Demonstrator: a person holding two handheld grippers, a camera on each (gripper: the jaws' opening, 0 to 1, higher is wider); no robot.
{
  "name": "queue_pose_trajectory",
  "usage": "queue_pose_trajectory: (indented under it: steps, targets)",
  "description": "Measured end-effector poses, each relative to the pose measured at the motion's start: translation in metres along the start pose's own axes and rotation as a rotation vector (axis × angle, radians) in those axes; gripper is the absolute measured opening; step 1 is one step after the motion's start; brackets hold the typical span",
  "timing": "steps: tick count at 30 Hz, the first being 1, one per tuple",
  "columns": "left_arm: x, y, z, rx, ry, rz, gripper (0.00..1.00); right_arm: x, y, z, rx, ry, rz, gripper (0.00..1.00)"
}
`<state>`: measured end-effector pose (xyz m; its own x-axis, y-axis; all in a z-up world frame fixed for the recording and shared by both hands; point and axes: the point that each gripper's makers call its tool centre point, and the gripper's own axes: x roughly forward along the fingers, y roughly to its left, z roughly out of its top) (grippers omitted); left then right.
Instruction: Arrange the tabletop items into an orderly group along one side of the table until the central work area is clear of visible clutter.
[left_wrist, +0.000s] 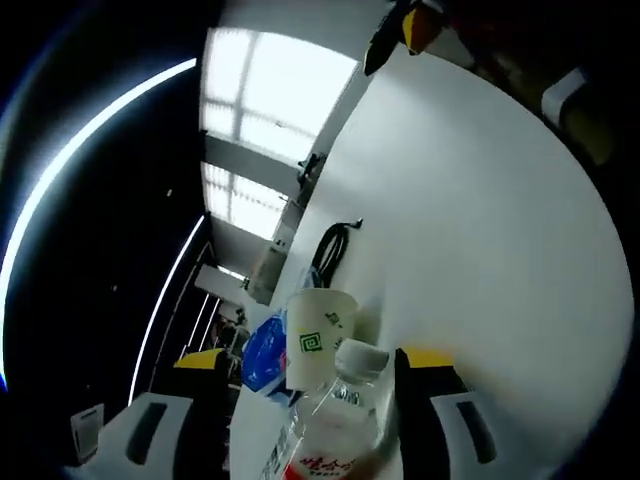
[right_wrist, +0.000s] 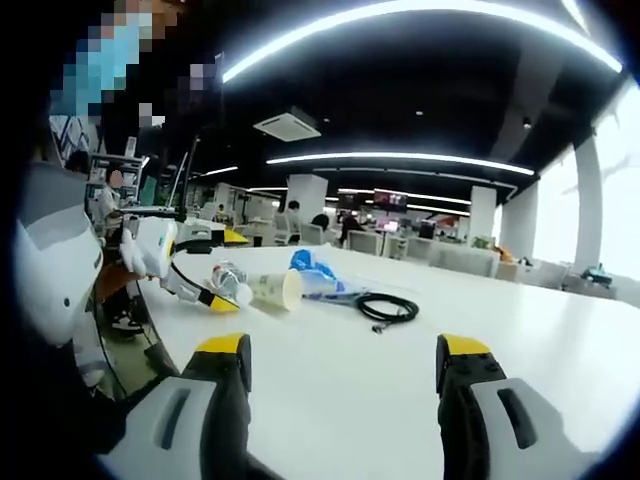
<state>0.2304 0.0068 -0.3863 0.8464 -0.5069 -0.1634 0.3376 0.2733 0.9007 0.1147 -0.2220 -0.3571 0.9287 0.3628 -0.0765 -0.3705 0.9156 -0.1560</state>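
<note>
left gripper clamped on clear plastic bottle with white cap, paper cup touching cap | right gripper jaws apart, nothing between | blue bag, black cable beside on white table

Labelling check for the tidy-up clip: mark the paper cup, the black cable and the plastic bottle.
White paper cup with green logo (left_wrist: 318, 335): left gripper view, on its side wall by the logo.
Coiled black cable (right_wrist: 388, 308): right gripper view, on the coil.
Clear plastic bottle with white cap (left_wrist: 325, 432): left gripper view, on its shoulder.
</note>
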Motion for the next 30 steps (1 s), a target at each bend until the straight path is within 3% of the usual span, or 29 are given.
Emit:
queue_pose_trajectory:
  steps: [13,21,30]
  targets:
    - [0.007,-0.011,-0.005,0.114,0.031,0.015,0.47,0.003,-0.002,-0.006,0.006,0.008,-0.006,0.72]
    - [0.008,-0.027,-0.005,0.177,0.039,-0.042,0.22,0.001,-0.003,-0.009,0.012,0.012,-0.007,0.72]
    - [0.005,-0.032,-0.006,0.204,0.034,-0.056,0.21,0.000,-0.004,-0.011,0.018,0.012,-0.012,0.72]
